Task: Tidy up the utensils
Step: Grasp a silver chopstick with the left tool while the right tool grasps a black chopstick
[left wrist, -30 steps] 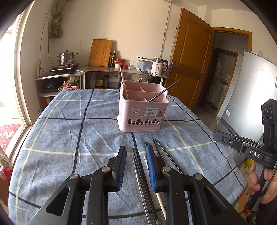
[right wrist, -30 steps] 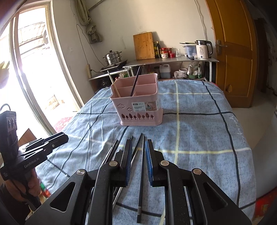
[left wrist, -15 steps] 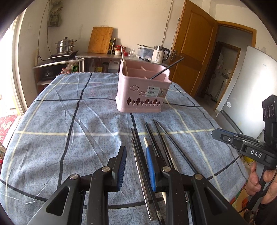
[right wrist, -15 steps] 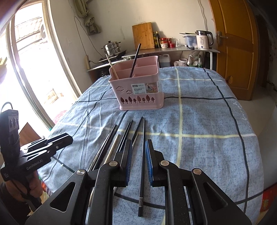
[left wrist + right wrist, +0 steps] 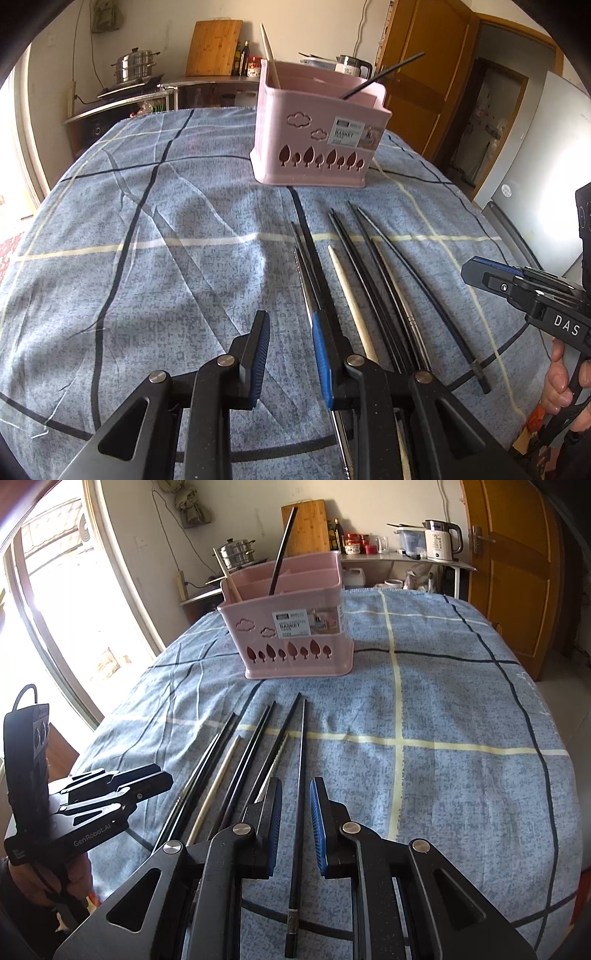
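A pink utensil basket (image 5: pixel 317 125) (image 5: pixel 291 627) stands on the blue checked tablecloth (image 5: pixel 147 258), holding a wooden chopstick (image 5: pixel 269 48) and a black chopstick (image 5: pixel 282 550). Several black, metal and wooden chopsticks (image 5: pixel 369 280) (image 5: pixel 236 768) lie in a row before it. My left gripper (image 5: pixel 290 339) is open and empty, low over the cloth just left of the row. My right gripper (image 5: pixel 295 805) is open, low over the cloth, its jaws either side of the rightmost black chopstick (image 5: pixel 301 775), not touching it.
The table edge drops off to the right in the left wrist view, towards a fridge (image 5: pixel 546 155) and door (image 5: pixel 417 74). Behind the table stand a counter with a kettle (image 5: pixel 439 544), cutting board (image 5: pixel 306 528) and steamer pot (image 5: pixel 135 68). A window (image 5: pixel 55 602) is left.
Both grippers have moved down and forward towards the row of chopsticks. The right gripper's jaws now straddle the rightmost black chopstick. Neither has closed.
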